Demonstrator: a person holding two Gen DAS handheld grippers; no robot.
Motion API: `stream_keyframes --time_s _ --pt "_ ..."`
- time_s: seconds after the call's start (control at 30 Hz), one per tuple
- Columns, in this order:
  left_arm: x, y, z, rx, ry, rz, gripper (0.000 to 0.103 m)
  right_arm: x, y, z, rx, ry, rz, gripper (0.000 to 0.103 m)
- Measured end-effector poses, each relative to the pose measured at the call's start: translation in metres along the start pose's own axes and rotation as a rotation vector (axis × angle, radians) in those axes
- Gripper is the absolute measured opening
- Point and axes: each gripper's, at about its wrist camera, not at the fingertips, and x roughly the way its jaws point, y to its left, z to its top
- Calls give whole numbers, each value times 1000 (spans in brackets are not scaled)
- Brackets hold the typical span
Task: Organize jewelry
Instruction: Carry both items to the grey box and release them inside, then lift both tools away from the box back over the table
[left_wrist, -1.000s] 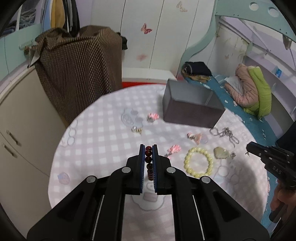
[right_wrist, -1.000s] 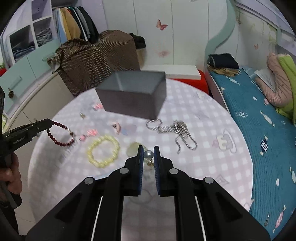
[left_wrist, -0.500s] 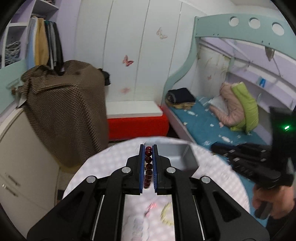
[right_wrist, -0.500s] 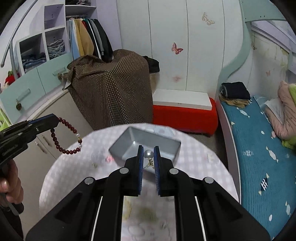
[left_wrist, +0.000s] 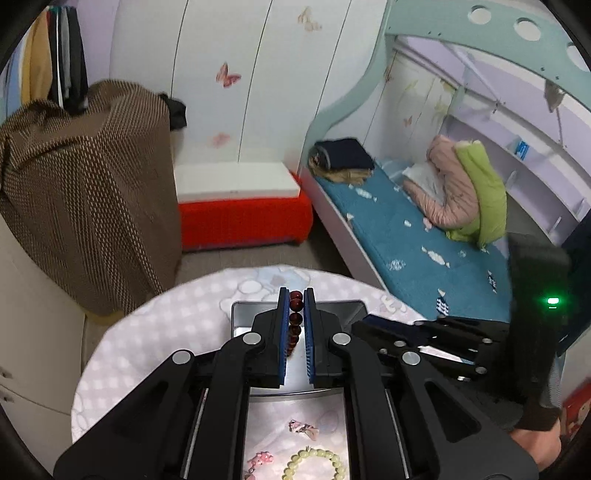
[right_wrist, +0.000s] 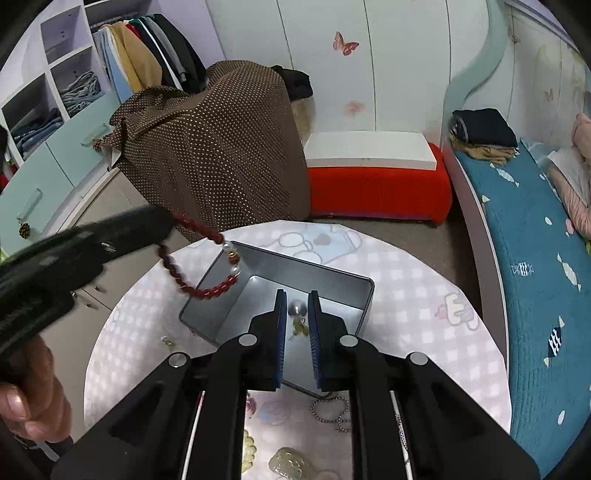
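Note:
My left gripper (left_wrist: 295, 295) is shut on a dark red bead bracelet (left_wrist: 294, 325) and holds it over the grey tin box (left_wrist: 340, 308). In the right wrist view the bracelet (right_wrist: 195, 266) hangs from the left gripper (right_wrist: 162, 221) above the box's left rim. My right gripper (right_wrist: 297, 295) is shut on a pearl earring (right_wrist: 297, 309) and holds it over the open box (right_wrist: 354, 291). The right gripper also shows in the left wrist view (left_wrist: 373, 321), beside the box.
On the checked round table (right_wrist: 424, 317) lie a yellow-green bead bracelet (left_wrist: 314, 465), pink hair clips (left_wrist: 303, 428), a silver chain (right_wrist: 332, 410) and a pale pendant (right_wrist: 288, 461). A bed (right_wrist: 535, 258), a red bench (right_wrist: 376, 184) and a covered chair (right_wrist: 221, 147) surround it.
Both grippers have moved forward and now hang over the grey box, each still holding its piece. The bracelet swings toward the box's rim.

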Motion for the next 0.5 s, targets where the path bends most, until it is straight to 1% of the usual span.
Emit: stream_keyframes --time_s 0.1,0.13,0.17,0.2,0.23,0.27,0.3,0.33,0.37,0.4,0.5 --pt "14 5 1 -27 40 11 8 1 -5 0 21 3 -4 25" --pt "15 7 2 -28 43 18 10 1 -7 -1 23 1 -7 26" --pt "14 8 1 -26 43 24 20 -1 -8 -2 25 -1 -8 28" --pt "11 10 1 -27 35 31 30 -2 -9 -2 27 -4 -10 37" --pt "8 11 -1 -27 25 38 56 -4 -10 -2 30 -11 -15 53" --pt "1 12 -2 -29 -3 63 84 -6 -10 -3 32 -20 -20 62" --pt "-5 12 -4 -29 -23 75 93 -10 -10 -4 33 -37 -24 78" --pt "-14 13 -5 -24 -57 92 95 -15 -10 -5 35 -58 -28 89" --pt "-19 12 -6 -18 -65 102 95 -17 -10 -5 36 -71 -33 93" --pt "-25 11 -8 -10 -69 116 95 -23 -8 -7 36 -90 -44 95" --pt "-43 11 -15 -2 -97 156 96 -34 -6 -11 41 -119 -86 95"
